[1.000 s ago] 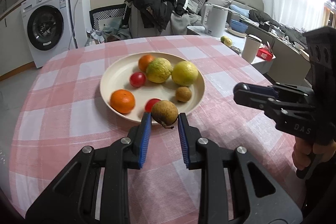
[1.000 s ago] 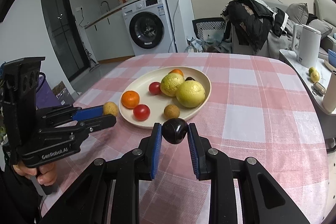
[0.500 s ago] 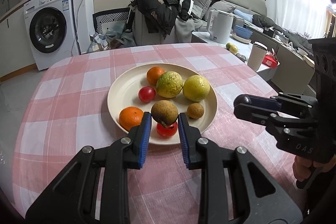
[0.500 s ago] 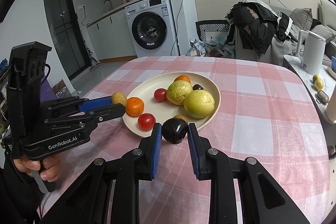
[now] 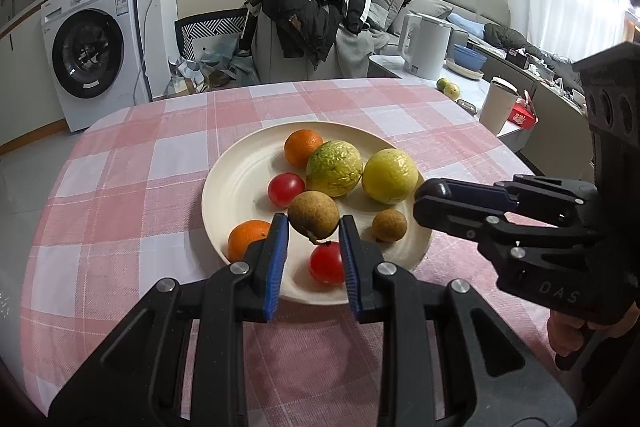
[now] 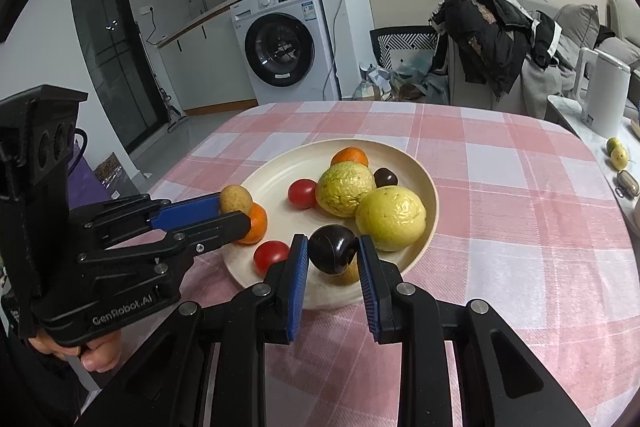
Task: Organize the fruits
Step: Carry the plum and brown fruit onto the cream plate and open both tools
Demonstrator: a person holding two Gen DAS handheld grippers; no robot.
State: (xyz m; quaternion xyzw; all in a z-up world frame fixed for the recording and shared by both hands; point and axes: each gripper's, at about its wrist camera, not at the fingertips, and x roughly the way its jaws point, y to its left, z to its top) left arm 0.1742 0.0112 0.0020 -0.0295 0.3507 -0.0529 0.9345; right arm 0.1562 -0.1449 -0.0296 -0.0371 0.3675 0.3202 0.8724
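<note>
A cream plate [image 5: 236, 179] on the pink checked table holds two oranges, two red tomatoes, two yellow-green fruits, a small brown fruit [image 5: 389, 225] and a dark one [image 6: 385, 177]. My left gripper [image 5: 313, 227] is shut on a brown round fruit [image 5: 313, 213] with a stem, held above the plate's near part. It also shows in the right wrist view [image 6: 235, 199]. My right gripper [image 6: 333, 253] is shut on a dark plum [image 6: 332, 254], held over the plate's [image 6: 264, 179] near rim. It shows at the right in the left wrist view [image 5: 432, 193].
The table edge curves away at the far side and left. Beyond stand a washing machine [image 5: 94, 43], a chair draped with dark clothes [image 5: 304, 11] and a side counter with a white kettle [image 5: 428, 47] and a cup [image 5: 498, 105].
Both grippers have moved forward with their fruits, from the table in front of the plate to over the plate's near part. Both stayed shut.
</note>
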